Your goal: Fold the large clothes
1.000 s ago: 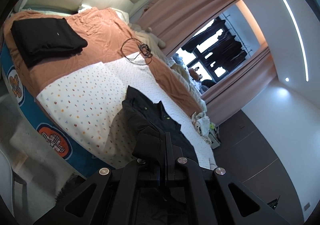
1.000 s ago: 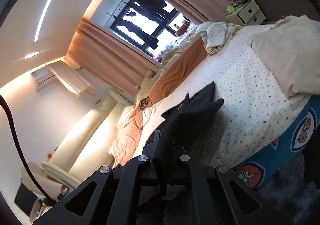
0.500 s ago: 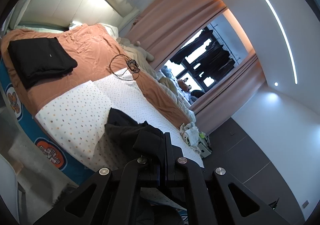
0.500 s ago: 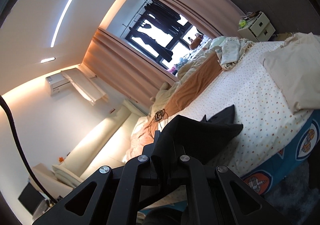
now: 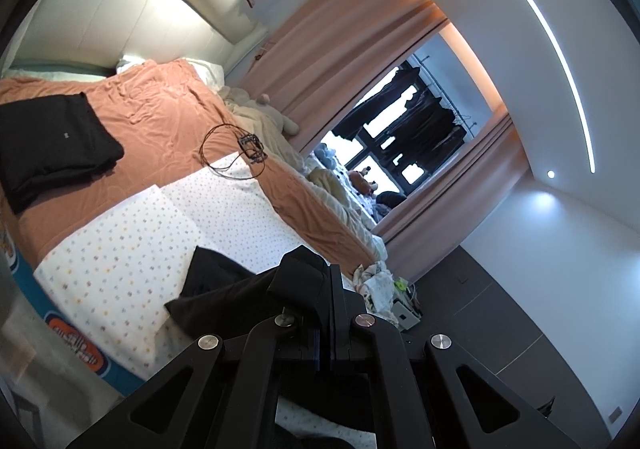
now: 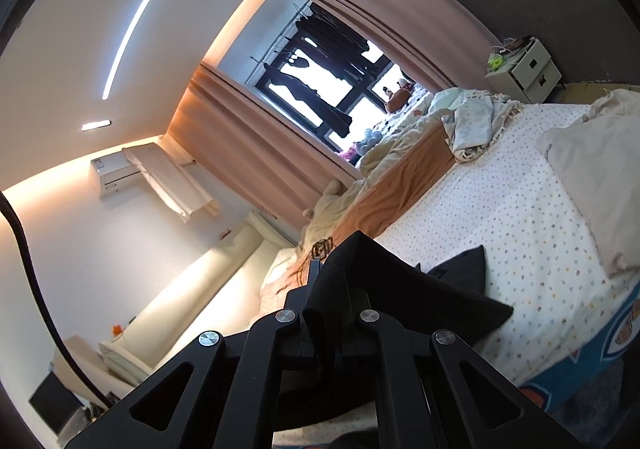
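Through my left wrist camera, my left gripper [image 5: 328, 281] has its jaws pressed together on a bunched fold of the black garment [image 5: 224, 289]. The cloth humps up over the fingertips and trails down to the left, where the rest of it lies spread on the dotted white sheet [image 5: 120, 249] near the edge of the bed [image 5: 80, 345]. Further up the bed, a second black garment, folded [image 5: 52, 145], sits on the orange blanket [image 5: 168, 129], well apart from the one I hold. A coil of black cable [image 5: 236, 157] lies where the orange blanket meets the dotted sheet. Beyond are pink curtains [image 5: 352, 61] and a window [image 5: 404, 137] with dark clothes hanging outside.

Through my right wrist camera, my right gripper [image 6: 328, 289] is likewise clamped tight on the black garment [image 6: 400, 289]. The fabric wraps over the fingertips in a raised peak and slopes down to the right, with a dark corner resting on the dotted white sheet [image 6: 520, 209]. A cream pillow [image 6: 592, 177] lies at the right side of the bed, apart from the garment, and a pile of pale laundry [image 6: 472, 121] sits further back, near a small white bedside cabinet [image 6: 528, 69].
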### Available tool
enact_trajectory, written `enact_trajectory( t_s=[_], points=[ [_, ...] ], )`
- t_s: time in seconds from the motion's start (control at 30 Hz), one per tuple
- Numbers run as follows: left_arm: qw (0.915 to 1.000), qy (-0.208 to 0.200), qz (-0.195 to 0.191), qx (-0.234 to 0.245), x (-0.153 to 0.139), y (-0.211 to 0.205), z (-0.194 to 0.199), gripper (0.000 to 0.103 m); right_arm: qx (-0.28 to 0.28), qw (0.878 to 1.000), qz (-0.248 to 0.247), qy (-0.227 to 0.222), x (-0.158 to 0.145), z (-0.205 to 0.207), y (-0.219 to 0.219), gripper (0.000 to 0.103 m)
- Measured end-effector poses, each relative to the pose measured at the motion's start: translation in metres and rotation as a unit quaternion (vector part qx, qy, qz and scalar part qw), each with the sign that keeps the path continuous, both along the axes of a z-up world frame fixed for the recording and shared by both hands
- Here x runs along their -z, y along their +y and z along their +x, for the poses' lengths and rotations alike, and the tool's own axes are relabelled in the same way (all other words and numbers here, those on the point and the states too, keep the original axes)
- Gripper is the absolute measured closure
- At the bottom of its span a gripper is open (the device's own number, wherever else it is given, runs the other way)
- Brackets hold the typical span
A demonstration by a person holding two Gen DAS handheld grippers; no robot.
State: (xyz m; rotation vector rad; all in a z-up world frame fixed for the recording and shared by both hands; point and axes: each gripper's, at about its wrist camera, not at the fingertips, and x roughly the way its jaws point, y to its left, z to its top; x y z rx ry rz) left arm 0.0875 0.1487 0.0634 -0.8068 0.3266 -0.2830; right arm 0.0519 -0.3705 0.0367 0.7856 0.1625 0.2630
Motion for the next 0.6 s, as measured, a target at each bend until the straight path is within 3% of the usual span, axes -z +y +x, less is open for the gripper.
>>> enact_trajectory(
  t_s=[0.3, 0.6],
  points=[
    [0.9996, 0.012, 0.024, 0.0, -0.024, -0.015, 0.108, 0.101, 0.005, 1.0, 0.002, 0.006, -0.01, 0.09, -0.014, 0.098],
    [0.9981, 0.042, 0.045, 0.003, -0.014, -0.026, 0.2, 0.101, 0.014, 0.999, 0.01, 0.034, -0.005, 0.172, -0.027, 0.098]
  ],
)
